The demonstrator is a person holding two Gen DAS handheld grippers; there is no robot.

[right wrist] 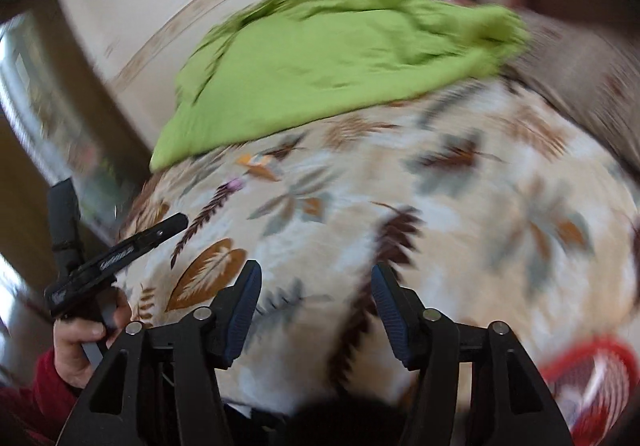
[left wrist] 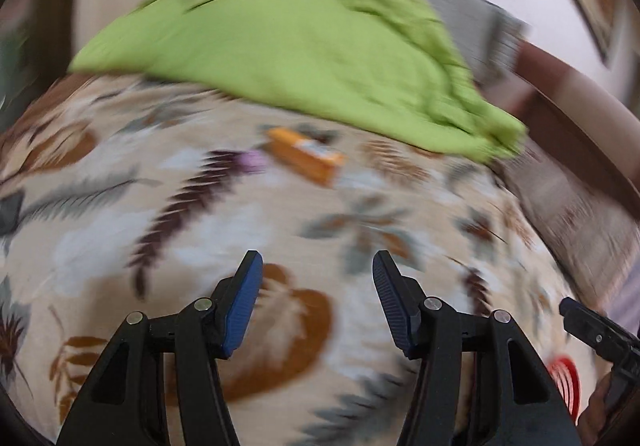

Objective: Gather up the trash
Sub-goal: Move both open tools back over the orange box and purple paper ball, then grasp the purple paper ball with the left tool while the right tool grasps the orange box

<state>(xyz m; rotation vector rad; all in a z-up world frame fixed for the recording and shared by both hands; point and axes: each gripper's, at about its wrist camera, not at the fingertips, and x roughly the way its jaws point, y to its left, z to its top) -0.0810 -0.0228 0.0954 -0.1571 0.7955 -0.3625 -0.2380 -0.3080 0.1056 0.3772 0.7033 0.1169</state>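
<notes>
An orange box [left wrist: 306, 157] lies on the leaf-patterned bedspread [left wrist: 360, 197], with a small purple scrap [left wrist: 254, 161] just left of it. Both are blurred. My left gripper [left wrist: 318, 262] hovers over the bedspread short of them, open, with nothing between its blue pads. In the right wrist view the box [right wrist: 256, 165] and the purple scrap [right wrist: 236, 185] show small, far ahead and to the left. My right gripper [right wrist: 317, 270] is open and empty too. One finger of my left gripper [right wrist: 160, 232] juts in from the left, held by a hand [right wrist: 80, 346] in a red sleeve.
A crumpled green cloth [left wrist: 288, 45] covers the far part of the bed, with a grey pillow [left wrist: 452, 1] behind it. A red-and-white mesh thing [right wrist: 592, 378] sits at the near right. A brown bed frame [left wrist: 580, 97] runs along the right side.
</notes>
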